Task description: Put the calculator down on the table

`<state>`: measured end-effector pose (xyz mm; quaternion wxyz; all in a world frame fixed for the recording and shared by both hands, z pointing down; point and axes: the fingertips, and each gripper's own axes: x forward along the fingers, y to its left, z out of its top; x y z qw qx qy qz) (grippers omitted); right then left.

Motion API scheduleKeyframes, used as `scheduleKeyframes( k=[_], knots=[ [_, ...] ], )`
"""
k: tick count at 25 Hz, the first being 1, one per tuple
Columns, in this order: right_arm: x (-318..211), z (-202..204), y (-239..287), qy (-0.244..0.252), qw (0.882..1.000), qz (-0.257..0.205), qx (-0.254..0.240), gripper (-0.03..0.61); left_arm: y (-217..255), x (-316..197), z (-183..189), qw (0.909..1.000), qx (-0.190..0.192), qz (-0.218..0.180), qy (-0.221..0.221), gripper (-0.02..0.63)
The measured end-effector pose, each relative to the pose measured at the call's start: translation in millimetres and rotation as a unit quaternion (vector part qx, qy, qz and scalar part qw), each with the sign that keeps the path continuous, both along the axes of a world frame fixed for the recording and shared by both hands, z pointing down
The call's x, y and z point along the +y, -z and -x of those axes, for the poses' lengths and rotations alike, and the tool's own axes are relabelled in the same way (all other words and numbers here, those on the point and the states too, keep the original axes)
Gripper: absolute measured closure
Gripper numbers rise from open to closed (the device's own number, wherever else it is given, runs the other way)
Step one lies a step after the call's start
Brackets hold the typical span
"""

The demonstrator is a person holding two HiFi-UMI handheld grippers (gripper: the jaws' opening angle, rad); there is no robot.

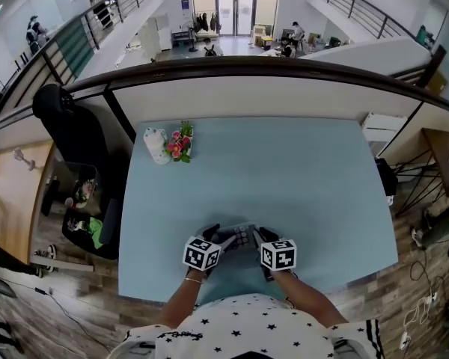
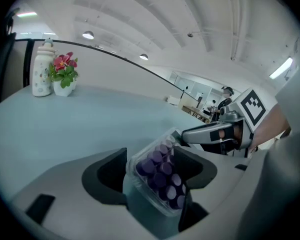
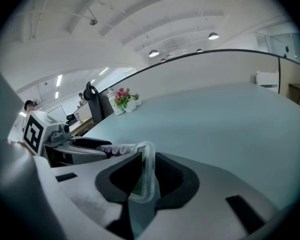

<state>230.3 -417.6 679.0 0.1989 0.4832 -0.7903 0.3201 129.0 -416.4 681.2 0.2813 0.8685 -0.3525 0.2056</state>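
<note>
So from the head view I count one calculator (image 1: 242, 235), two hand-held grippers, one white bottle (image 1: 156, 145) and one little pot of pink flowers (image 1: 181, 143), all on or over a single light-blue counter (image 1: 299, 178). The bottle and the flowers sit right beside each other at the far left of the counter, well apart from everything else. The calculator is down at the near edge, between the left hand-held gripper (image 1: 215, 238) and the right hand-held gripper (image 1: 259, 236). I honestly can't tell from up here whether it's touching the counter. In the left gripper view, the left hand-held gripper (image 2: 155, 171) has its jaws spread wide. The calculator (image 2: 160, 176), purple keys under a clear cover, sits tilted in the gap, up against the right-hand jaw and clear of the left-hand one, so there's no squeeze on it. You can also see the right hand-held gripper (image 2: 184, 134) at the calculator's far end, plus the one bottle (image 2: 42, 69) and one flower pot (image 2: 63, 75) way back. In the right gripper view, the right hand-held gripper (image 3: 142, 176) is clamped on the calculator's (image 3: 143, 166) thin edge, with both jaws pressing on it. The rest of the calculator runs off to the left toward the left hand-held gripper (image 3: 106, 147).
</note>
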Motion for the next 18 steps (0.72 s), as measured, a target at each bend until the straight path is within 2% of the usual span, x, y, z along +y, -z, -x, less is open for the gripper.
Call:
scheduleKeyframes(
  k=[5, 10, 18],
  knots=[
    [-3, 2, -2, -0.004, 1.000, 0.012, 0.001, 0.500, -1, -2, 3, 0.9998, -0.013, -0.008, 0.011, 0.311],
    [-2, -1, -11, -0.014, 0.999, 0.033, -0.003, 0.502, -5, -4, 4, 0.9978, -0.055, -0.037, 0.011, 0.307],
    [-3, 1, -10, 0.001, 1.000, 0.022, 0.015, 0.499, -4, -5, 3, 0.9976, -0.055, -0.038, 0.016, 0.307]
  ],
)
